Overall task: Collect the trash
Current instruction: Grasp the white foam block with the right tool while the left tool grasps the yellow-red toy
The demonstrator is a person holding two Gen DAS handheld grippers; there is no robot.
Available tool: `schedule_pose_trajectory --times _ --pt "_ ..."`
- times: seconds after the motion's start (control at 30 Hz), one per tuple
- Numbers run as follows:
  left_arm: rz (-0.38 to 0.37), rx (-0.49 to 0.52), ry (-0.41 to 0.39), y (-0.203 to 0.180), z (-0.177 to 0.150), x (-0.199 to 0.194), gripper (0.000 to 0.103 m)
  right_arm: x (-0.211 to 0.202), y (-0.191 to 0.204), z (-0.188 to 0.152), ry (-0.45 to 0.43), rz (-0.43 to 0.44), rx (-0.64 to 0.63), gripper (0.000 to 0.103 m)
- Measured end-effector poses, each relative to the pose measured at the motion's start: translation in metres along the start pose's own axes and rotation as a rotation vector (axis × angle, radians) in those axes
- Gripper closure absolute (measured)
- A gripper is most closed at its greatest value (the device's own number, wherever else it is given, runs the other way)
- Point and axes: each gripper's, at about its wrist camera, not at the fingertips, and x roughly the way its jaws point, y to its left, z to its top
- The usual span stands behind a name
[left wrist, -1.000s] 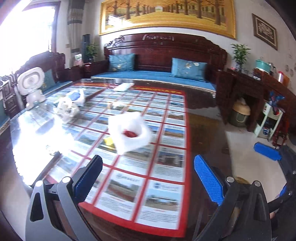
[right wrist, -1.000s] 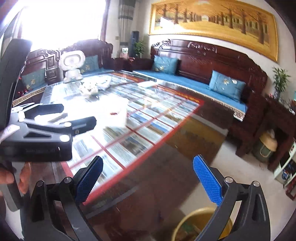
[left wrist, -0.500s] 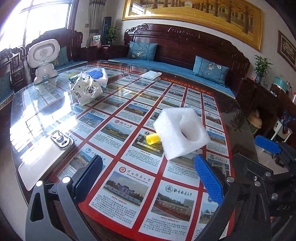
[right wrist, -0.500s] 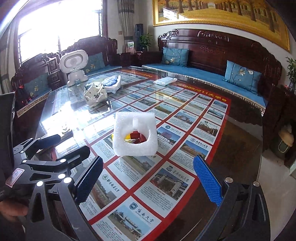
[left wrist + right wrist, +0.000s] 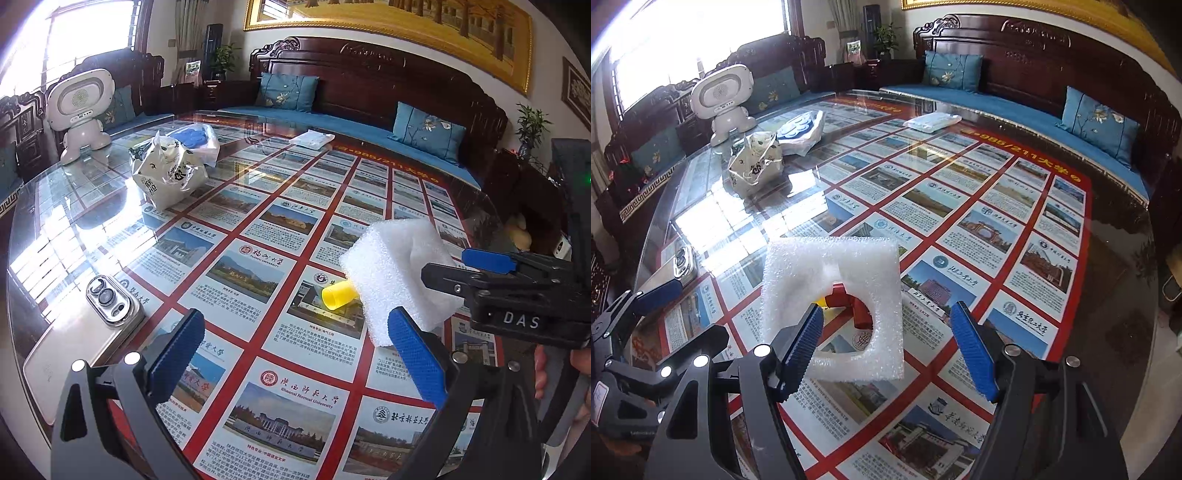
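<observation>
My right gripper [image 5: 886, 343] is spread wide around the white foam block [image 5: 831, 295] on the glass table [image 5: 1108, 295] — reaching in, I judge; next, squeeze gently. My left gripper [image 5: 295, 354] hangs apart beside it. Red pieces [image 5: 849, 301] and a yellow cap [image 5: 338, 297] hide partly under the foam.

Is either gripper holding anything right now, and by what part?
Nothing held. Both the left gripper and right gripper are open; the foam block lies on the table.
</observation>
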Motion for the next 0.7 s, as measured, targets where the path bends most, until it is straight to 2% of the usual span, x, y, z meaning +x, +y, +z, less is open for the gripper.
schedule_pose_trajectory --times 0.07,0.13,0.17,0.4,0.6,0.7 --pt "-0.004 -0.002 0.009 0.001 0.000 0.004 0.004 0.009 -0.002 0.000 0.025 -0.001 0.018 0.045" --pt "-0.014 -0.003 0.012 0.001 0.001 0.005 0.004 0.017 -0.005 0.000 0.054 0.014 0.027 0.078" --pt "-0.010 0.002 0.010 0.000 0.001 0.006 0.004 0.017 -0.006 -0.001 0.055 0.025 0.031 0.082" --pt "-0.010 0.052 0.006 -0.006 0.006 0.011 0.004 -0.020 -0.028 -0.005 -0.035 0.081 0.092 0.085" --pt "-0.085 0.119 0.030 -0.024 0.018 0.030 0.004 -0.042 -0.051 -0.016 -0.046 0.074 0.124 0.084" --pt "-0.108 0.202 0.033 -0.037 0.021 0.042 0.005 -0.046 -0.058 -0.020 -0.051 0.077 0.143 0.084"
